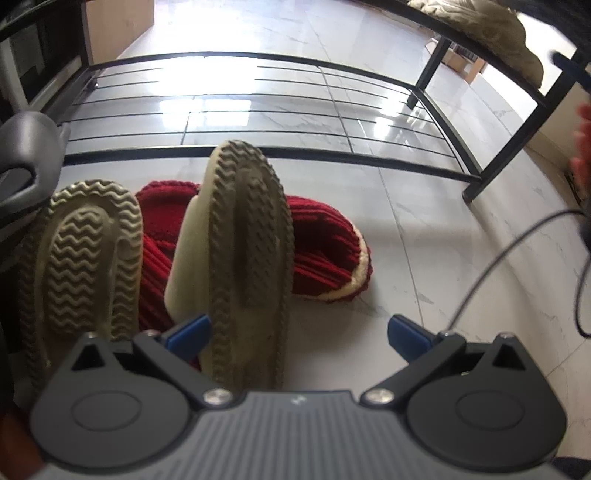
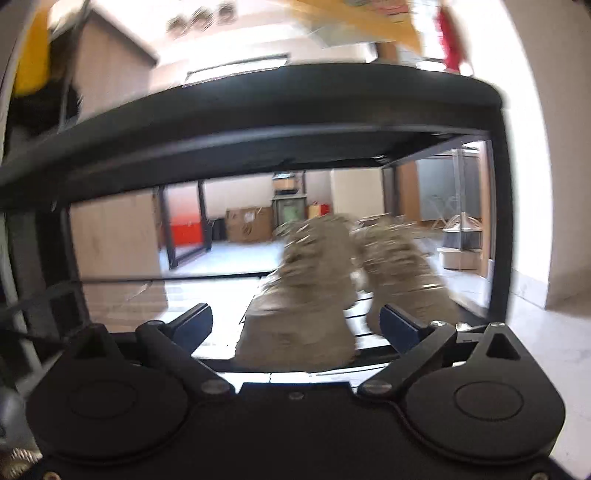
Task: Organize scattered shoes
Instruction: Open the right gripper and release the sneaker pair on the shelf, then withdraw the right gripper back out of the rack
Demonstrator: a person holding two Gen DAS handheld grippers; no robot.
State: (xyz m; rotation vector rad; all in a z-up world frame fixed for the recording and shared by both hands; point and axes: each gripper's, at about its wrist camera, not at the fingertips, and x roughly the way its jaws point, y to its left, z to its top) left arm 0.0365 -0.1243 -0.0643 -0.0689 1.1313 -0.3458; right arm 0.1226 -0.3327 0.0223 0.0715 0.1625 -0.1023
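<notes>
In the left wrist view my left gripper (image 1: 299, 328) is open over the floor. A beige slipper (image 1: 247, 251) stands on edge, sole showing, between its fingers and against the left blue pad (image 1: 190, 332). A second beige slipper (image 1: 85, 254) lies sole-up to the left. A red knitted slipper (image 1: 325, 251) lies behind them. In the blurred right wrist view my right gripper (image 2: 297, 325) is open in front of a pair of beige fluffy shoes (image 2: 310, 295) on a black rack shelf (image 2: 369, 354).
The black metal shoe rack's low wire shelf (image 1: 258, 107) is beyond the slippers, with its leg (image 1: 517, 136) at right. A fluffy shoe (image 1: 491, 33) sits on the upper shelf. A grey shoe (image 1: 29, 151) is at left. A cable (image 1: 517, 240) crosses the floor at right.
</notes>
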